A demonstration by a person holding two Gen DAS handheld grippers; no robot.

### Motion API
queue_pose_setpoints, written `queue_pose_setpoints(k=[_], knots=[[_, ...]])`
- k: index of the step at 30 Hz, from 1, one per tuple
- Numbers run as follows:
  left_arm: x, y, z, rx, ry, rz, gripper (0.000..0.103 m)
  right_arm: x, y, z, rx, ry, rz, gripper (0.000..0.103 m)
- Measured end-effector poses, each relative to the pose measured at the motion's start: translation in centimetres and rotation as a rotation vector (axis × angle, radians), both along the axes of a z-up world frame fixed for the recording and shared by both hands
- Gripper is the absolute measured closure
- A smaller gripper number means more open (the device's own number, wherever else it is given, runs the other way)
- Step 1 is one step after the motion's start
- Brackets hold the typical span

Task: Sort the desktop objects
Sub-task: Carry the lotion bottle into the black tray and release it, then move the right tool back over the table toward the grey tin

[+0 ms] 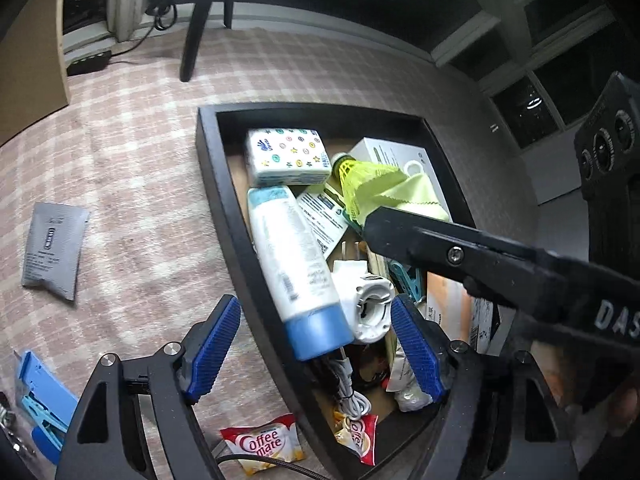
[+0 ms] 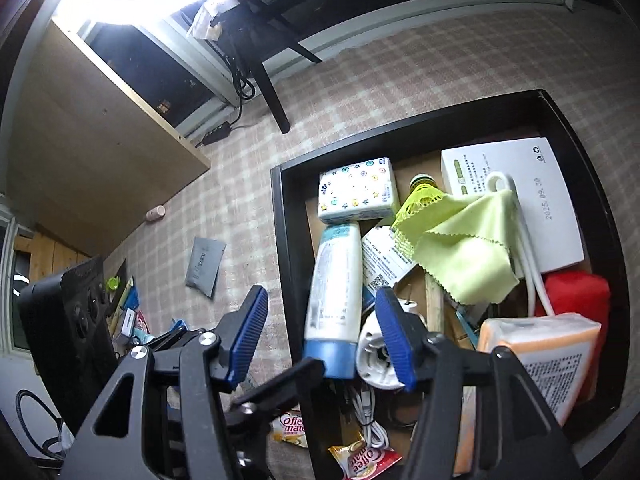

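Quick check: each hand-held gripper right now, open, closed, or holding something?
Left hand-held gripper: open, holding nothing; it straddles the black tray's rim.
Right hand-held gripper: open, holding nothing, over the same rim.

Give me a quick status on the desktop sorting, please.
Left hand-held gripper open, empty; right hand-held gripper open, empty. Both above white bottle in black tray. Tray crowded.

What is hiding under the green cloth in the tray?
The green cloth covers the skirt of a yellow shuttlecock, part of a white looped cord and a white box's corner. Anything deeper is covered.
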State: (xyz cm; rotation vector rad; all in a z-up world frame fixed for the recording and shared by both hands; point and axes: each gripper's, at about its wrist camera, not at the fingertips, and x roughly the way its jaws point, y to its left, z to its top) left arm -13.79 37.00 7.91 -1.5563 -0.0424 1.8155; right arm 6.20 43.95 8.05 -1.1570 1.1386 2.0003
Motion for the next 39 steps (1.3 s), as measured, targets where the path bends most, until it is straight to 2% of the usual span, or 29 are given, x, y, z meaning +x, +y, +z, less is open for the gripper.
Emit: queue_pose_setpoints(k=[8, 11, 21, 24, 33, 39], knots=[[0.2, -2.9, 1.0, -0.016, 0.040, 0.025, 0.027, -1.8, -1.5, -0.3, -0.014, 0.010, 0.043, 0.048], [-0.2, -5.1, 1.3, -0.036, 0.057, 0.064, 0.027, -3.0, -2.2, -0.3, -0.014, 0.013, 0.070, 0.048], [-2.2, -16.0, 1.9, -0.086, 0.092, 0.276, 0.027, -9.4, -5.4, -0.2, -0.020, 0.027, 0.202, 0.048], [-2.5, -20.2, 1.5, -0.097, 0.086, 0.369, 0.026, -11.5, -6.6, -0.2, -0.014, 0.021, 0.245, 0.048], [-2.3, -28.2, 1.5, -0.160, 0.112, 0.509, 0.026, -18.0, -11.2, -0.1, -0.003, 0.025, 0.373, 0.048], [-2.7, -33.9, 1.7, -0.162, 0.100, 0.617, 0.026, -22.6, -14.7, -0.1, -0.014, 0.026, 0.468, 0.048]])
